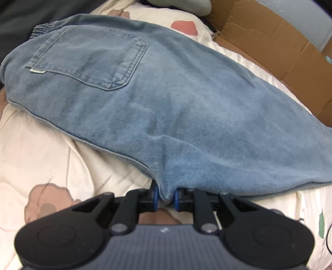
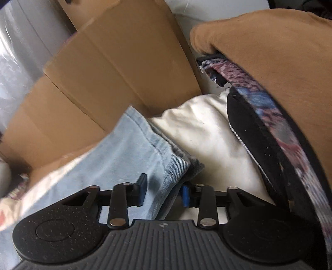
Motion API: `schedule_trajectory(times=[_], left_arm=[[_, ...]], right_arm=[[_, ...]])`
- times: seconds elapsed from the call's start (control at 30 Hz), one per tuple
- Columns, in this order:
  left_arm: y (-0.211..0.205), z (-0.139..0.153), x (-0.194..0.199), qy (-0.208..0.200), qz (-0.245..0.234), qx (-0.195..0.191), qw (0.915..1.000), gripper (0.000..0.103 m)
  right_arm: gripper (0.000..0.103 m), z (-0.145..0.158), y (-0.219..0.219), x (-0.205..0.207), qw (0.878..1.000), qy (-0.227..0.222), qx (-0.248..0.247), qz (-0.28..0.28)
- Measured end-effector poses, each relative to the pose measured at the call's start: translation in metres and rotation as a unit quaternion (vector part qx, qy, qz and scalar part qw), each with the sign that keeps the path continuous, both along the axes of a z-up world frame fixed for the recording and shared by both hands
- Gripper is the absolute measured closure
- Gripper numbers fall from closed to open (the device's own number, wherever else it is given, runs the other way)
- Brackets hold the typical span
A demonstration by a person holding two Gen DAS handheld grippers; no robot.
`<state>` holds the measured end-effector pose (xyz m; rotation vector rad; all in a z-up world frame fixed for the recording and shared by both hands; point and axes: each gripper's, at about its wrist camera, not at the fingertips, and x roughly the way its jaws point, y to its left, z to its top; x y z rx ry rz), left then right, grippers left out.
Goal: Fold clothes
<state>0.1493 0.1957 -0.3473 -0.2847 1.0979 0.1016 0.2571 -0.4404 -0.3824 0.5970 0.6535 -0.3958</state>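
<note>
Light blue jeans [image 1: 157,99] lie flat on a cream floral quilt [image 1: 41,153], back pocket up, waistband at the far left. My left gripper [image 1: 166,198] is shut on the jeans' near edge, with a fold of denim pinched between its blue pads. In the right wrist view the hem end of a jeans leg [image 2: 132,157] runs between the fingers of my right gripper [image 2: 164,192]. Its jaws stand partly apart around the hem, and the blue pads [image 2: 142,190] do not visibly press the cloth.
A brown cardboard box [image 2: 116,68] stands just behind the jeans, also in the left wrist view [image 1: 276,47]. A stack of folded clothes, a tan garment [image 2: 276,54] on patterned and black ones, lies at the right. A grey item [image 1: 182,6] is at the far edge.
</note>
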Motion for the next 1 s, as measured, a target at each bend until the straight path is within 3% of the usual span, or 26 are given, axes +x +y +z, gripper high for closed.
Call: schedule_trajectory(times=[0.13, 0.23, 0.5, 0.67, 0.8, 1.0], left_arm=[[0.0, 0.004, 0.002, 0.0, -0.017, 0.006, 0.9998, 0.089], [-0.003, 0.008, 0.007, 0.02, -0.028, 0.021, 0.9992, 0.089], [-0.004, 0.03, 0.007, 0.012, -0.054, 0.041, 0.9976, 0.09], [0.001, 0.041, 0.011, 0.03, -0.048, 0.03, 0.9979, 0.09], [-0.004, 0.058, 0.017, 0.04, -0.059, 0.049, 0.9963, 0.09], [-0.002, 0.076, 0.011, 0.062, -0.046, 0.055, 0.9955, 0.091]], right_arm=[[0.091, 0.008, -0.001, 0.012, 0.999, 0.029, -0.023, 0.013], [0.094, 0.022, 0.001, 0.016, 0.998, 0.046, -0.038, 0.03], [0.096, 0.066, 0.014, 0.034, 0.983, 0.103, -0.107, 0.105], [0.097, 0.092, 0.019, 0.045, 0.98, 0.116, -0.115, 0.114], [0.097, 0.107, 0.028, 0.047, 0.975, 0.133, -0.13, 0.119], [0.097, 0.118, 0.026, 0.027, 0.973, 0.144, -0.123, 0.135]])
